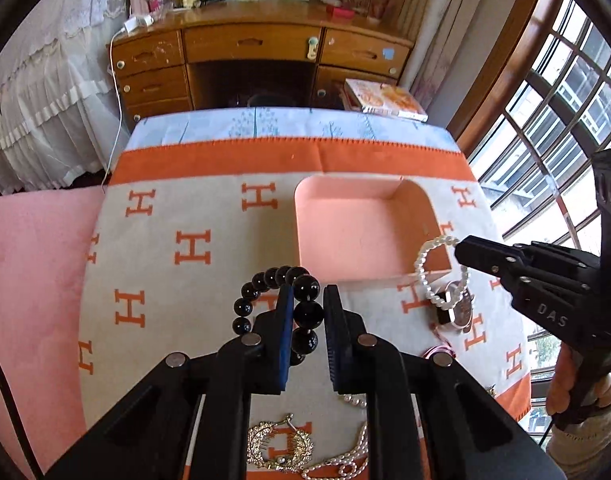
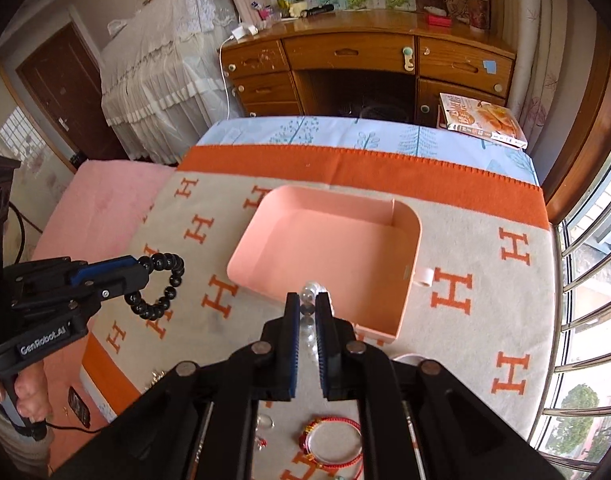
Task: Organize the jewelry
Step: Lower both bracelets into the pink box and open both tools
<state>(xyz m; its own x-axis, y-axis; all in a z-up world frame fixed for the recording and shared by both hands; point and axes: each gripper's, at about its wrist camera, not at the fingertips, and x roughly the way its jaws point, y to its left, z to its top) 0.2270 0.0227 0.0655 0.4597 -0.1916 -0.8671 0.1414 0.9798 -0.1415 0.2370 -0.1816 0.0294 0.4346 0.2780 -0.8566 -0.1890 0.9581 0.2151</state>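
Observation:
My left gripper (image 1: 308, 290) is shut on a bracelet of large black beads (image 1: 273, 276), which hangs in a loop off its pads above the H-patterned blanket. From the right wrist view, the left gripper (image 2: 143, 266) and its black bracelet (image 2: 173, 276) hover left of the pink tray (image 2: 325, 248). My right gripper (image 2: 307, 297) is shut on a bracelet of white, pearly beads (image 2: 311, 289) just over the tray's near edge. In the left wrist view the right gripper (image 1: 459, 246) holds that white bracelet (image 1: 421, 264) dangling at the near right corner of the tray (image 1: 357, 232), whose floor is bare.
On the orange and cream blanket (image 1: 165, 280) lie a watch (image 1: 457, 308), a gold ornament (image 1: 279, 444) and a pearl string (image 1: 345, 464). A red cord bracelet with a clear ring (image 2: 333, 444) lies under the right gripper. Beyond stands a wooden desk (image 1: 265, 44); windows are on the right.

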